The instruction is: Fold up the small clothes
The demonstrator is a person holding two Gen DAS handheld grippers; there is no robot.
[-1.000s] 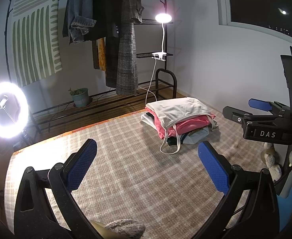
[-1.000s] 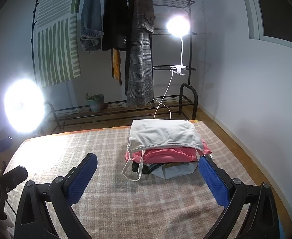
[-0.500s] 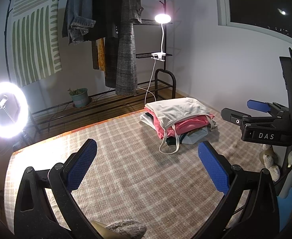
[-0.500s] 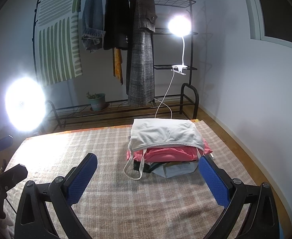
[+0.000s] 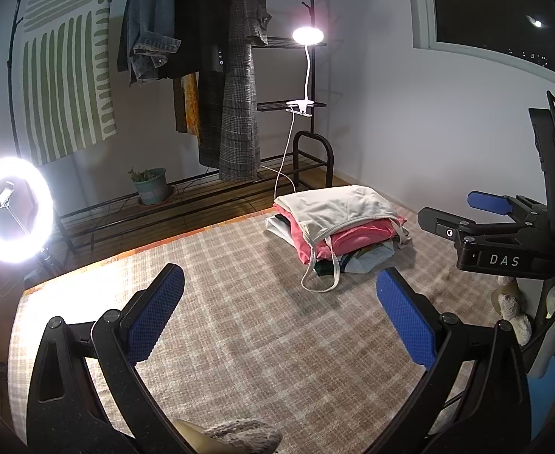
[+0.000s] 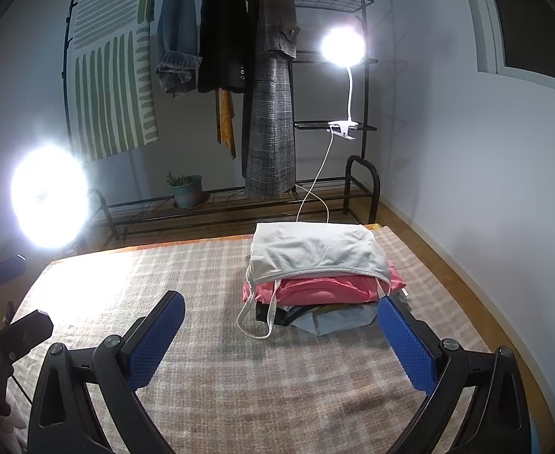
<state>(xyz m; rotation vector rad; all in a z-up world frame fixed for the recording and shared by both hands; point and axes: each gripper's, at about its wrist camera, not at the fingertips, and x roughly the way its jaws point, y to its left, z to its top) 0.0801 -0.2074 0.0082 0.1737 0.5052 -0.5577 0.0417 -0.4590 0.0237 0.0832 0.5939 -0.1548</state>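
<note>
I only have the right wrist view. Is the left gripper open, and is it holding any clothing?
Observer: The left gripper is open, with nothing between its pads.
Operator: Anything lying near it?
Observer: A grey fuzzy item shows at the bottom edge of the left wrist view, below the gripper. I cannot tell what it is.
Operator: What is the glare on my left?
Observer: A ring light with a small clip at its centre.

Folded clothes stack (image 5: 338, 223) on checked rug (image 5: 247, 340)
</note>
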